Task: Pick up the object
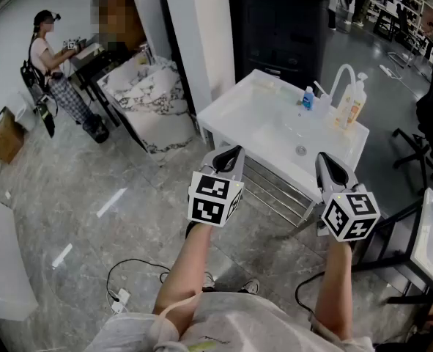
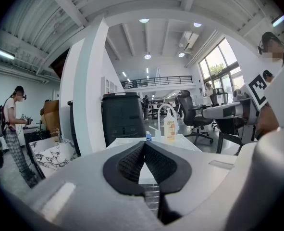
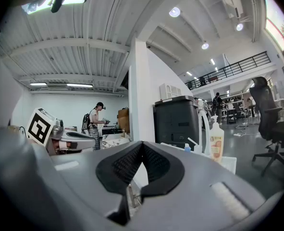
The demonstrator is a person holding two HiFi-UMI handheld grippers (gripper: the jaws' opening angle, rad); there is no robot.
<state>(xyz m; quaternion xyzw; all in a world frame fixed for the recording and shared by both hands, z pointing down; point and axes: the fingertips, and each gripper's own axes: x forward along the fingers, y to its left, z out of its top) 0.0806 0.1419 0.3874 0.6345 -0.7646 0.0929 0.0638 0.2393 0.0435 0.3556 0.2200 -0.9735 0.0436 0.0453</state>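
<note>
A: Your left claw (image 2: 144,149) is pressed together, tips meeting, with nothing between the pads. It's held nearly level, short of the white surface (image 1: 253,119)

B: Your right claw (image 3: 142,149) is the same, closed on itself and empty. The task doesn't say which thing you're after. Ahead of both claws, along the far edge of the surface, a small blue-capped bottle (image 1: 308,97) stands upright. A pump bottle (image 1: 353,103) stands to its right, and the curved tap (image 1: 337,79) rises between them. You're touching none of them

A: Go in with the tips pressed together like that and you'll shove the bottle over instead of taking it, so spread the claw before you're close

B: Mind the crowding too. Those three stand close together, so a wide sweep from your right claw's side could knock the pump bottle or catch the tap. I'd judge the small bottle to be light, and a nudge away from the claw could send it off that far edge
</note>
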